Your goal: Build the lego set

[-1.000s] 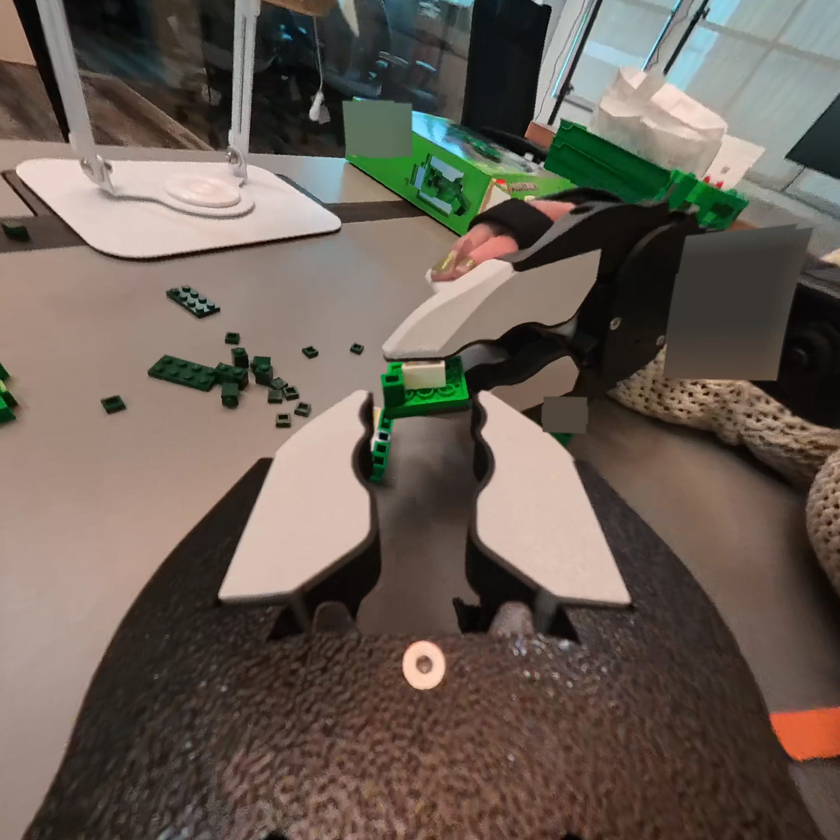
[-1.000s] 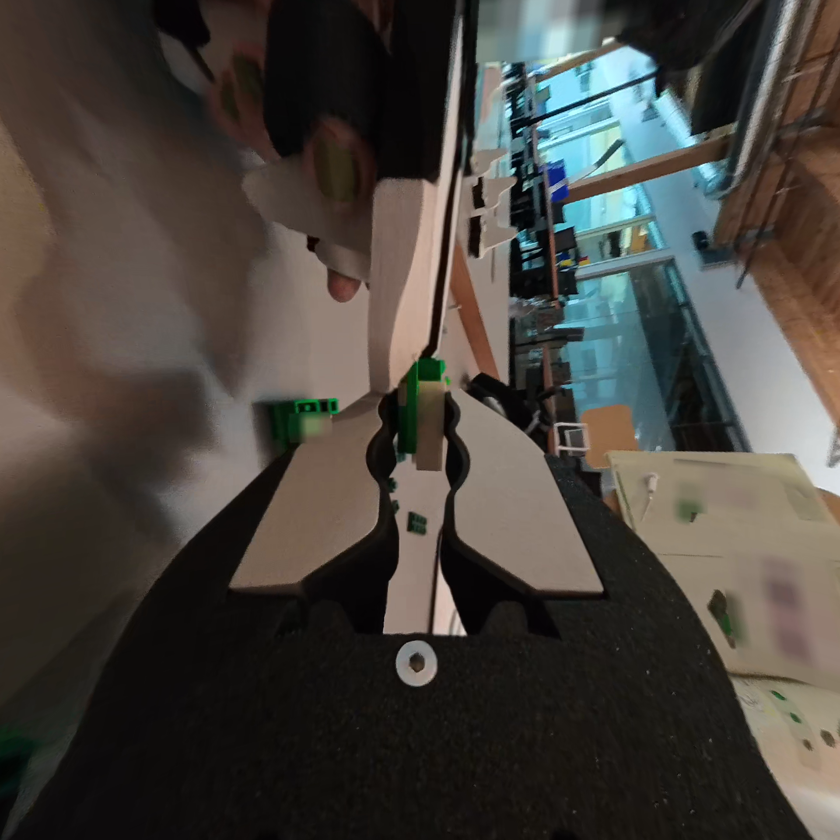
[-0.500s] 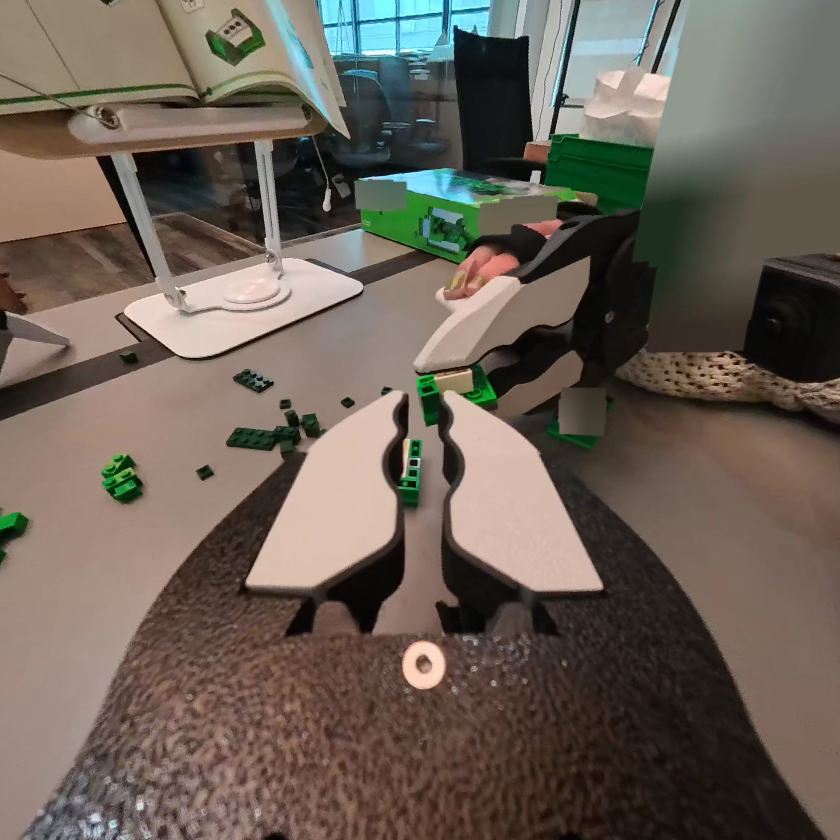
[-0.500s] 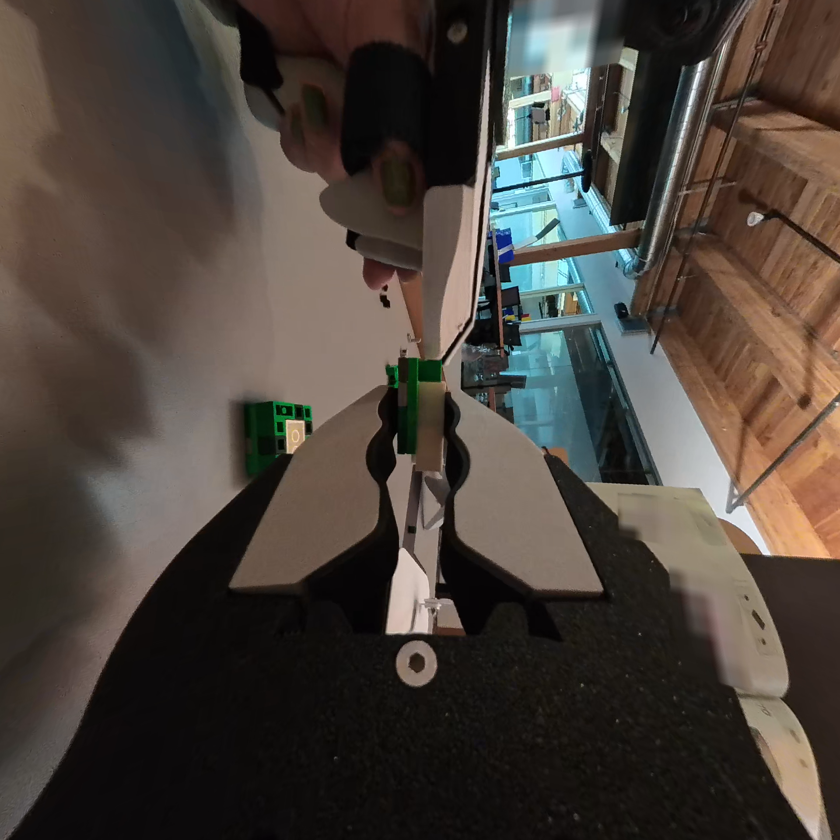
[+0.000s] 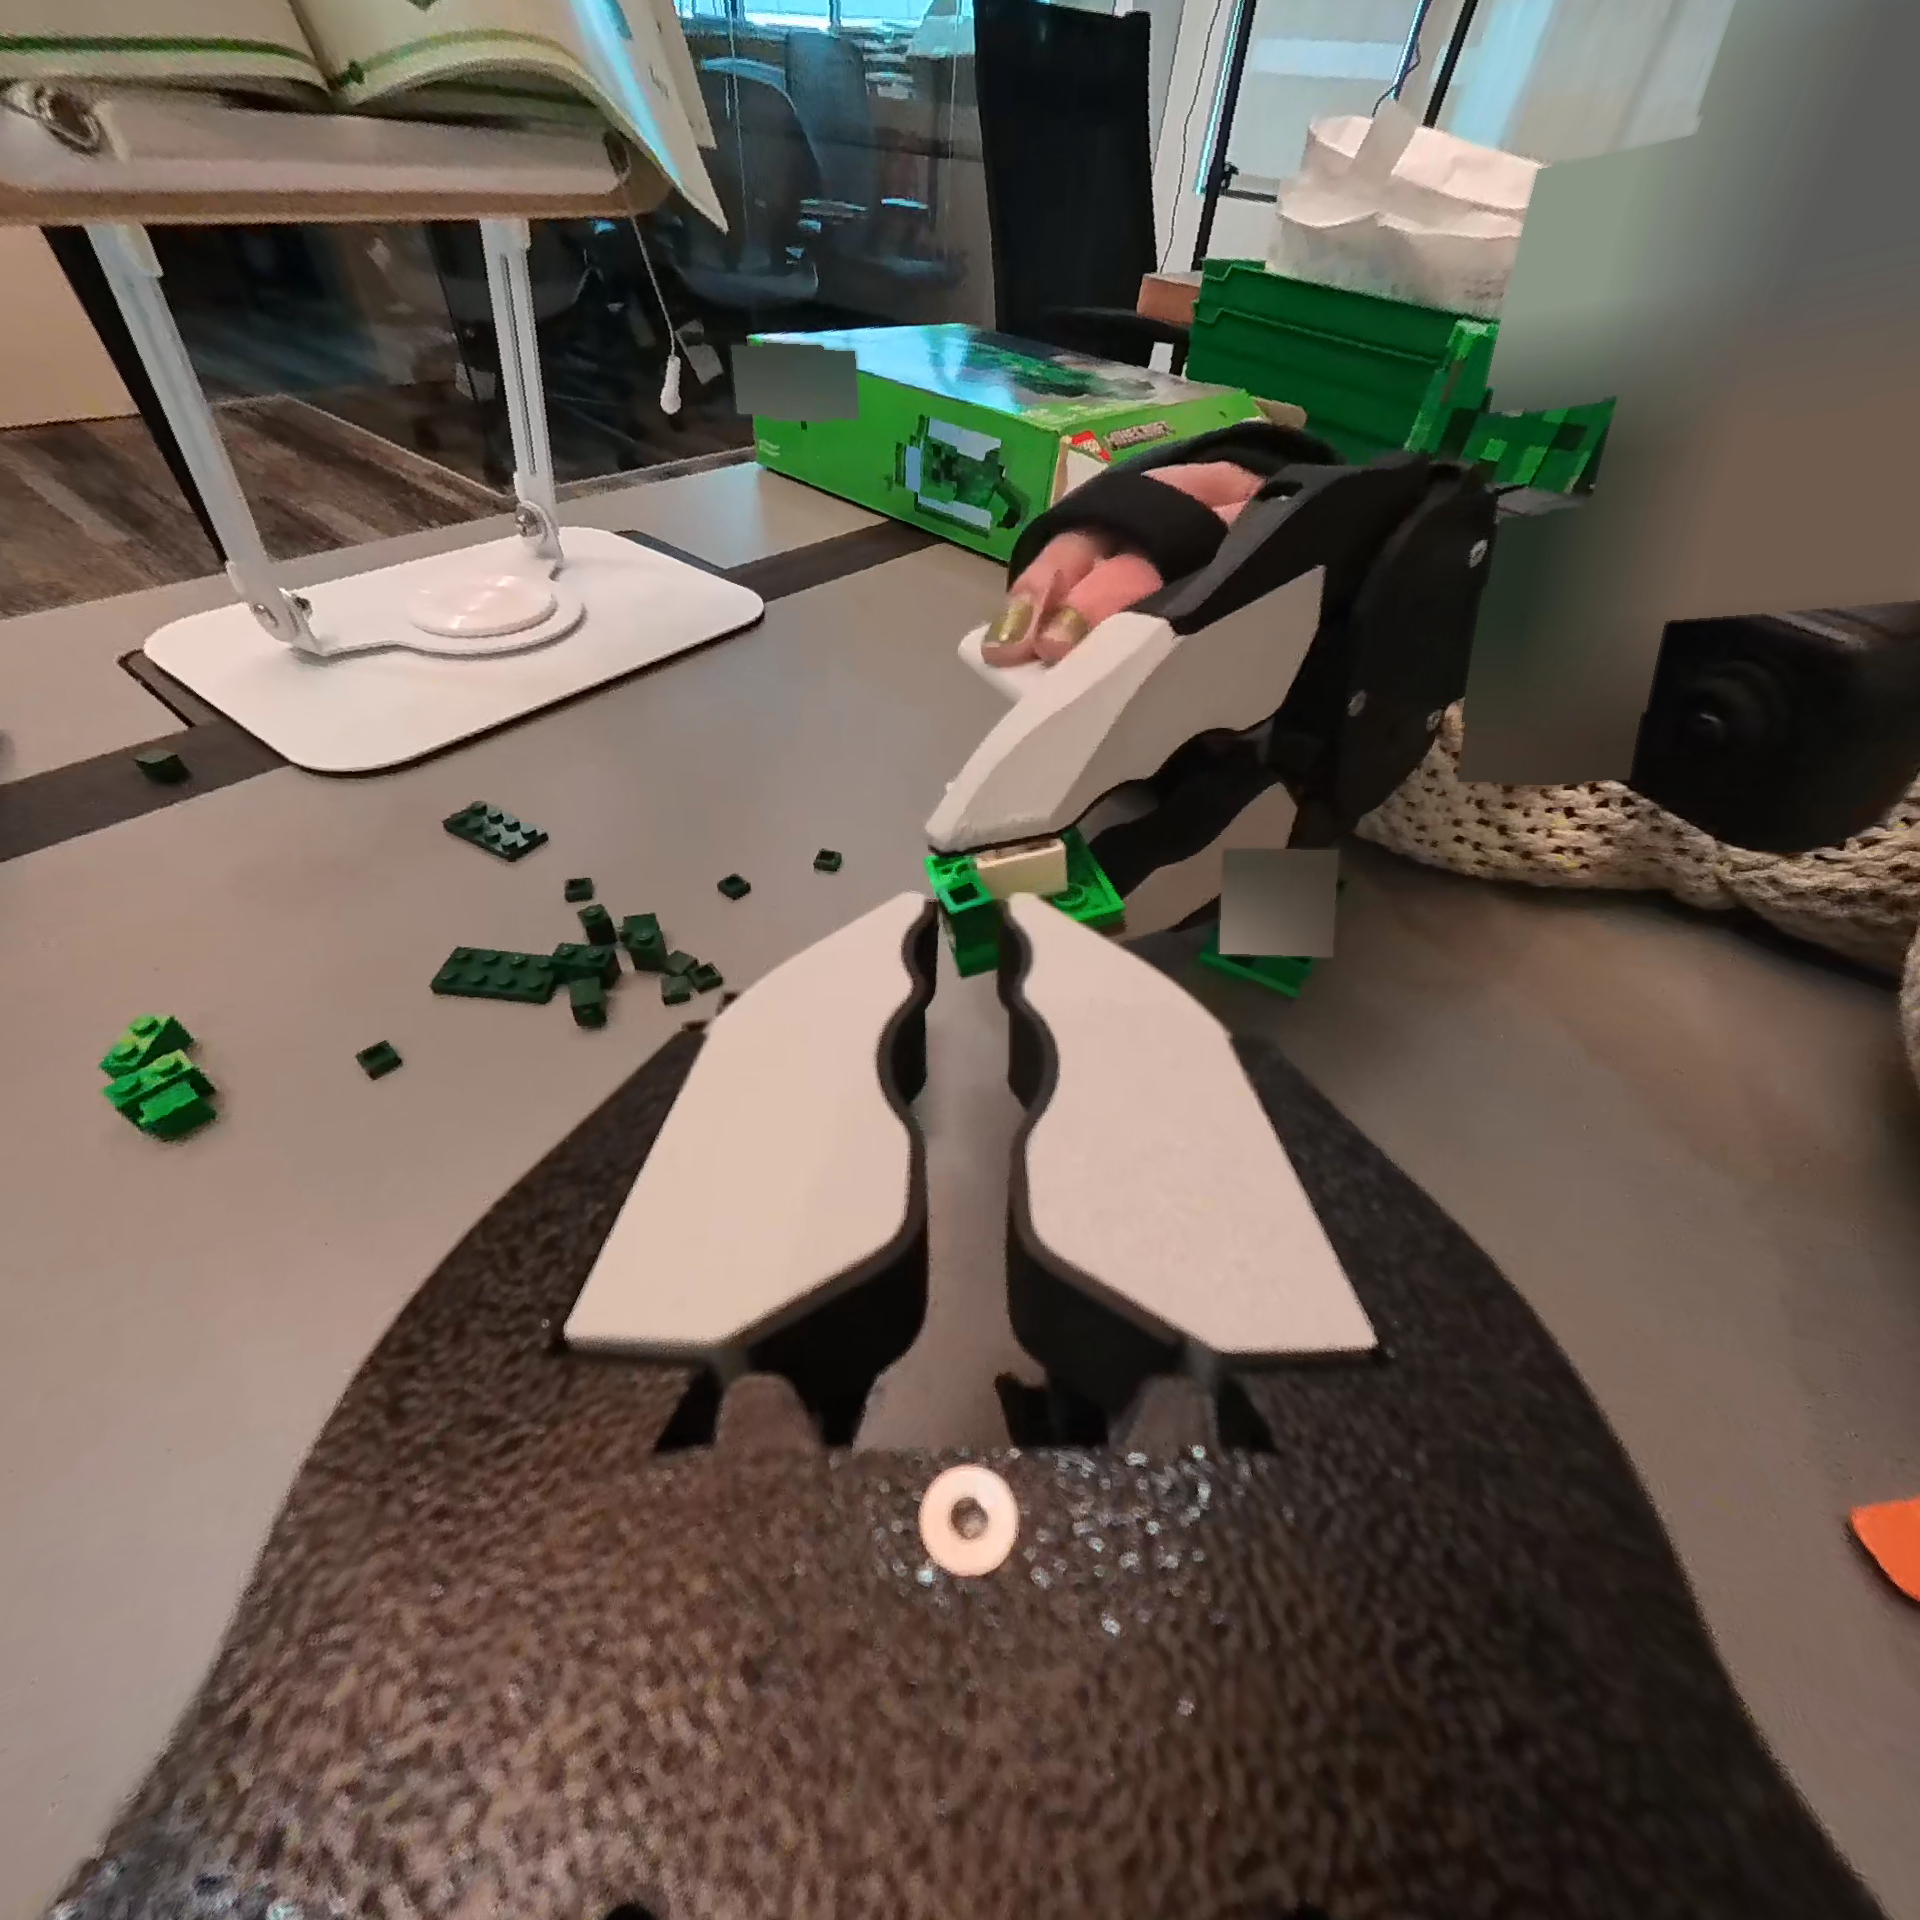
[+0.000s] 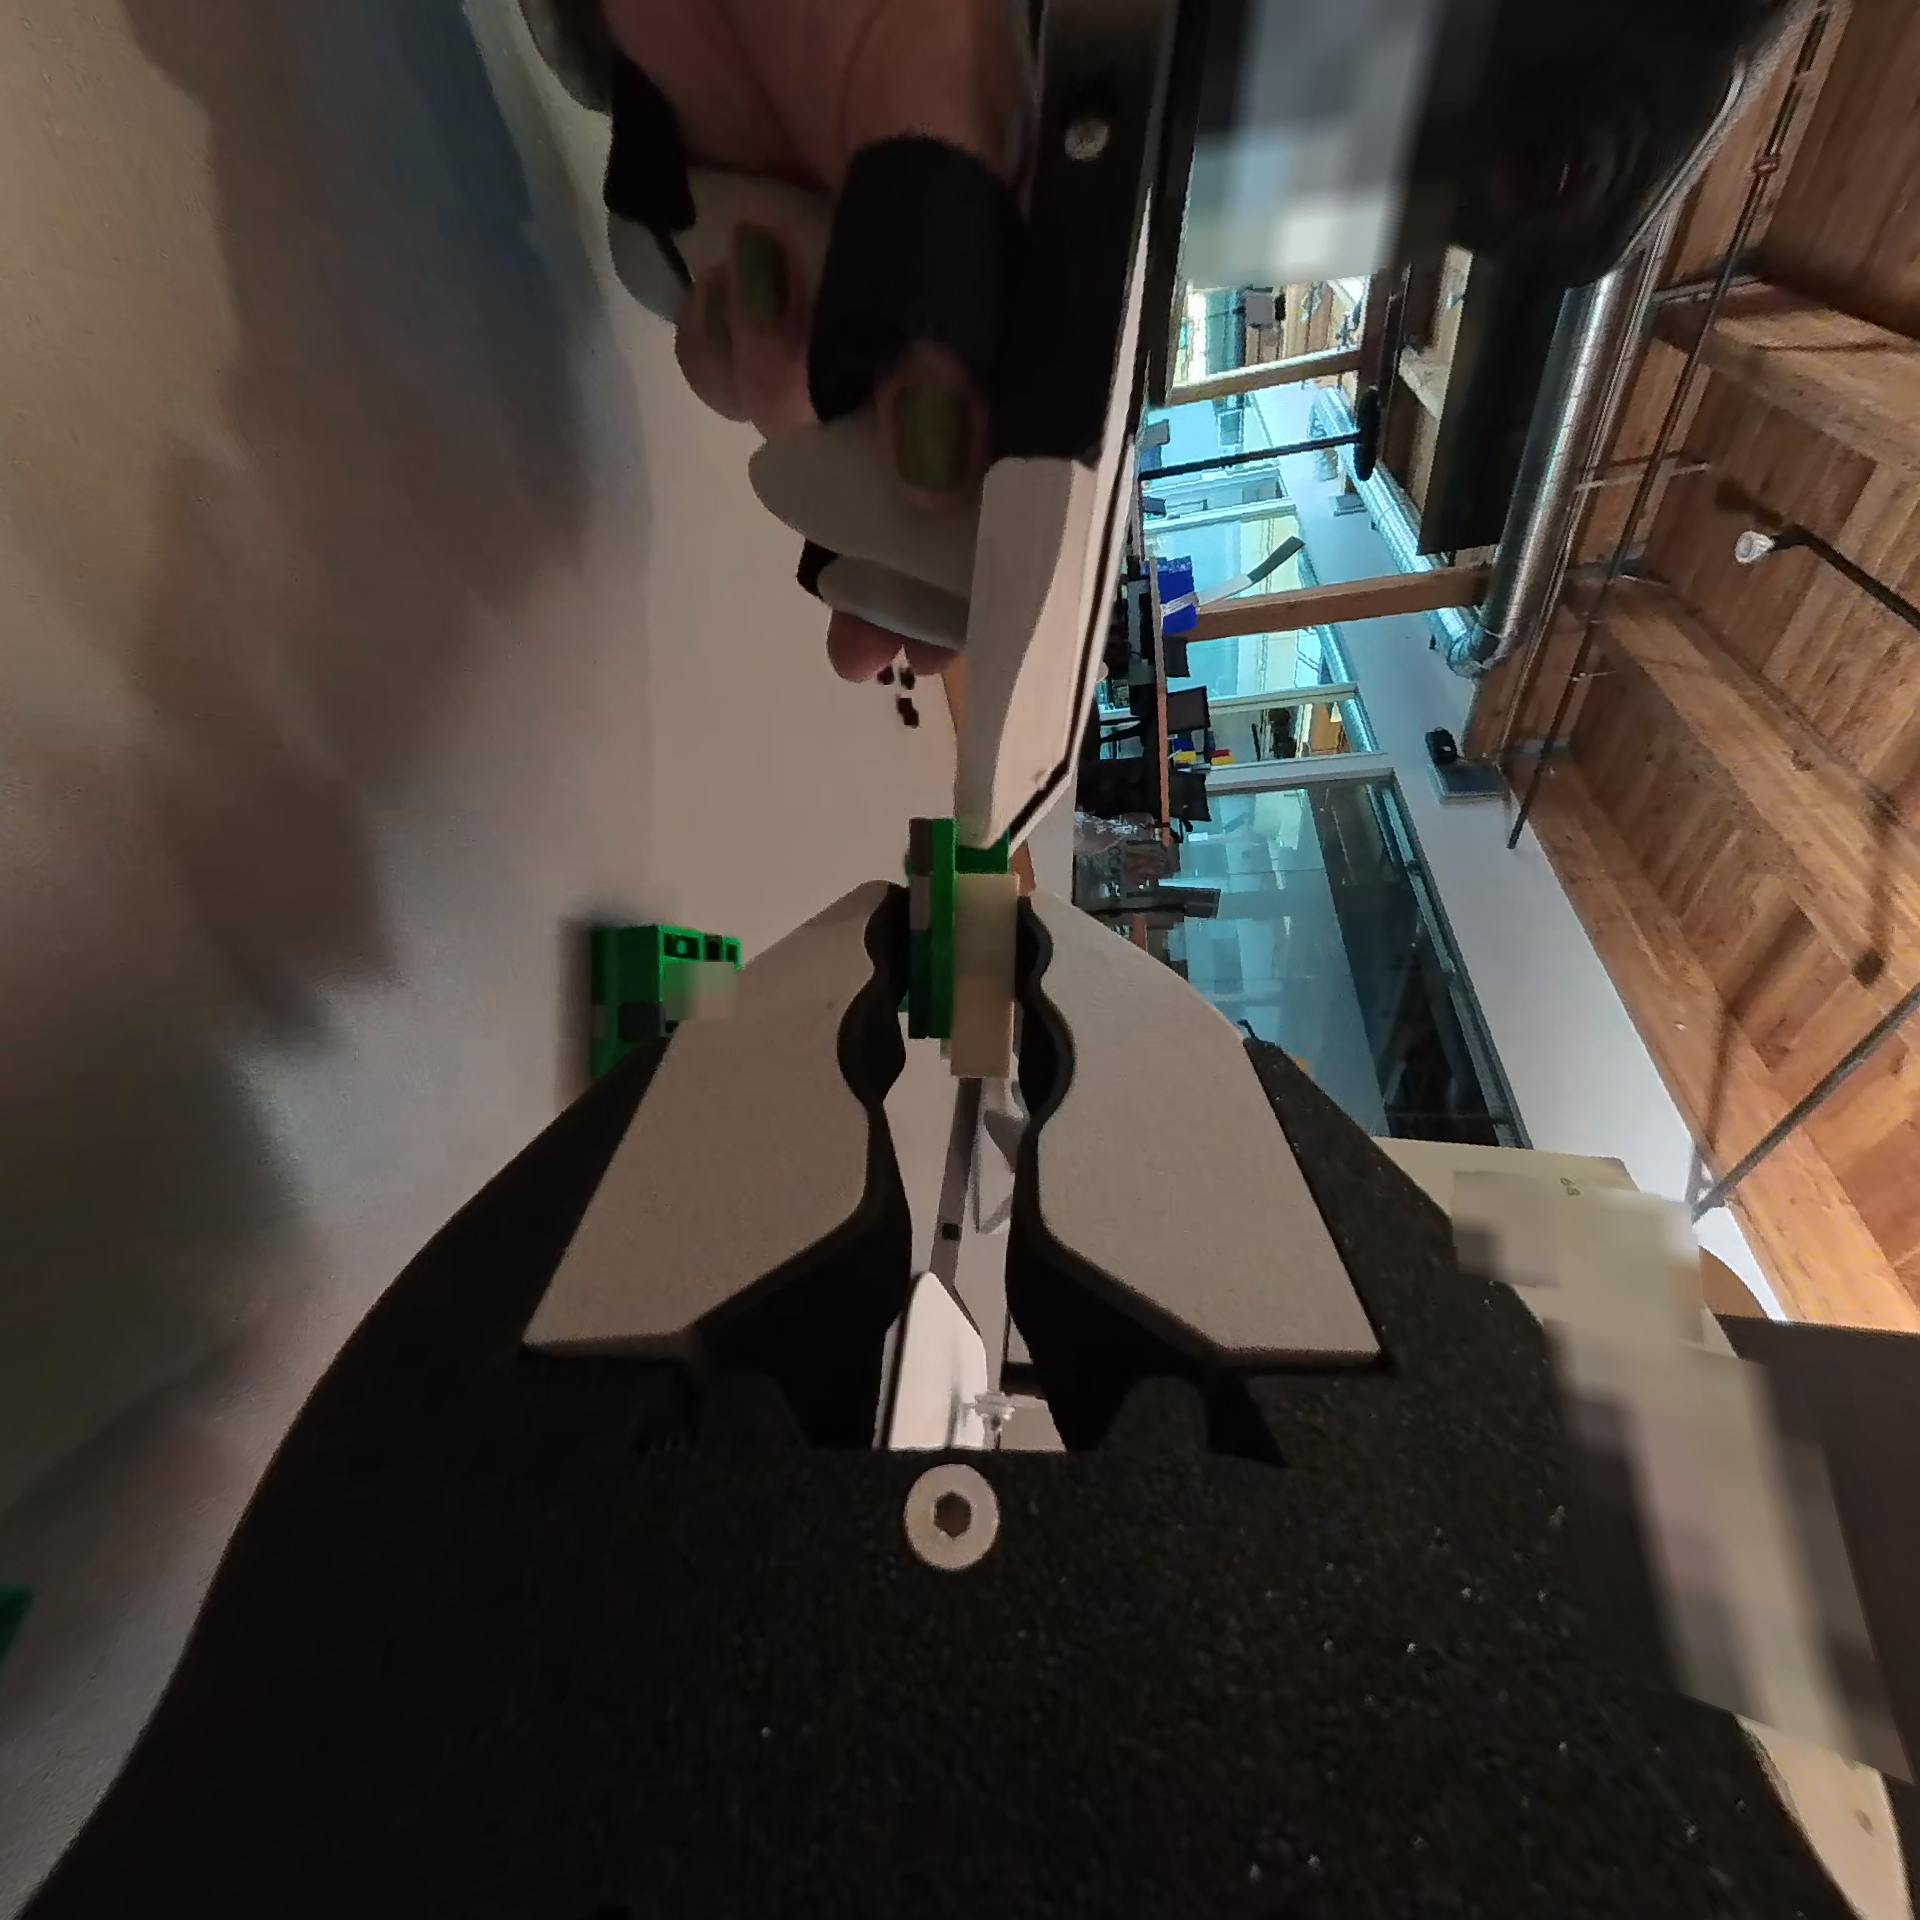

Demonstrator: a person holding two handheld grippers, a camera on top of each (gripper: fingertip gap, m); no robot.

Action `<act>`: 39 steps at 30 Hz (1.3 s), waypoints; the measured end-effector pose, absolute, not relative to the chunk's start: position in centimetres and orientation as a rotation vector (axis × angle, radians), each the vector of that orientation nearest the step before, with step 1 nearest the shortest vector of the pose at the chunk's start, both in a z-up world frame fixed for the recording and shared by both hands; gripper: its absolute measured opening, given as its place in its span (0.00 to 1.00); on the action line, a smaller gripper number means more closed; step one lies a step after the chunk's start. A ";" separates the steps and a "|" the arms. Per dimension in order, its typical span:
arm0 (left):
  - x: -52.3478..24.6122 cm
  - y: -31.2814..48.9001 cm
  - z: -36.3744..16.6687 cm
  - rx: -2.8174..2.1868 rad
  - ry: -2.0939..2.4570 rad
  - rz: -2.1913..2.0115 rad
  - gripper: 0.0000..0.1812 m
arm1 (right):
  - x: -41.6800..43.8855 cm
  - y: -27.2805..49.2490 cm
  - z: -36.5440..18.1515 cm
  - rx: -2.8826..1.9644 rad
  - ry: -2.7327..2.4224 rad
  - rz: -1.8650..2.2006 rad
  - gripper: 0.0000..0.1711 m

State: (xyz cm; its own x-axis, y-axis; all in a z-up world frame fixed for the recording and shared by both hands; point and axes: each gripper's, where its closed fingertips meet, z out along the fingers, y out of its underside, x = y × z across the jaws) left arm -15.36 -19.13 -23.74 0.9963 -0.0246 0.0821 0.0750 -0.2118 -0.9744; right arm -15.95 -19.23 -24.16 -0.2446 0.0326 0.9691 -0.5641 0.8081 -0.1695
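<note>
Compared with half a second ago, the left gripper [image 5: 968, 920] has narrowed the gap to the small Lego assembly [image 5: 1023, 883], and its fingers [image 5: 800, 1122] now pinch a bright green brick [image 5: 971, 940] at their tips, just under that assembly, at the centre of the left wrist view. Right above it, the right gripper [image 6: 961, 961] comes in from the right of that view, held by a hand [image 5: 1101, 561] in a black strap, and is clamped on the assembly: a green plate with a cream brick [image 5: 1023, 868] on top. In the right wrist view, which is rolled sideways, the assembly sits pinched between the two finger tips at centre frame, with the left gripper's white finger [image 6: 1023, 665] touching it from above.

On the grey bench [image 5: 312, 1299], dark green plates and small pieces [image 5: 582, 961] lie scattered at middle left, with bright green bricks [image 5: 156, 1075] farther left. Another bright green built piece [image 6: 649, 987] rests on the bench beside the right gripper. A white book stand [image 5: 457, 655] with an open booklet [image 5: 343, 62] fills the upper left, and a green Lego box [image 5: 997, 436] lies at upper centre.
</note>
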 end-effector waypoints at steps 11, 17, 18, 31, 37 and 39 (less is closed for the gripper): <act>-14.7 -19.2 -24.0 -1.795 -0.017 -0.190 0.04 | -15.3 -19.4 -24.4 0.491 -1.740 0.595 0.10; -14.4 -19.3 -24.1 -1.794 -0.009 -0.249 0.04 | -15.1 -19.5 -24.5 0.511 -1.743 0.601 0.10; -14.4 -19.3 -24.1 -1.789 -0.011 -0.258 0.04 | -15.1 -19.5 -24.5 0.514 -1.740 0.601 0.10; -14.9 -19.4 -23.2 -1.691 -0.016 -0.263 0.06 | -15.6 -19.4 -24.1 0.392 -1.780 0.705 0.10; -15.4 -20.4 -23.7 -1.773 0.447 0.473 0.21 | -15.2 -19.2 -24.6 0.286 -1.957 0.903 0.11; -15.0 -20.2 -24.4 -1.788 0.572 0.627 0.19 | -14.9 -19.4 -24.9 0.268 -2.009 0.957 0.11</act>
State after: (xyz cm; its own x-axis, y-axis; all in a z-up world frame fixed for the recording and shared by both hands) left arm -15.05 -20.24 -24.41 0.7429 -0.0739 -0.6653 -0.6557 -0.2803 -0.7011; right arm -14.88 -19.37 -24.86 -0.5984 0.1611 0.7848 -0.5082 0.6810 -0.5272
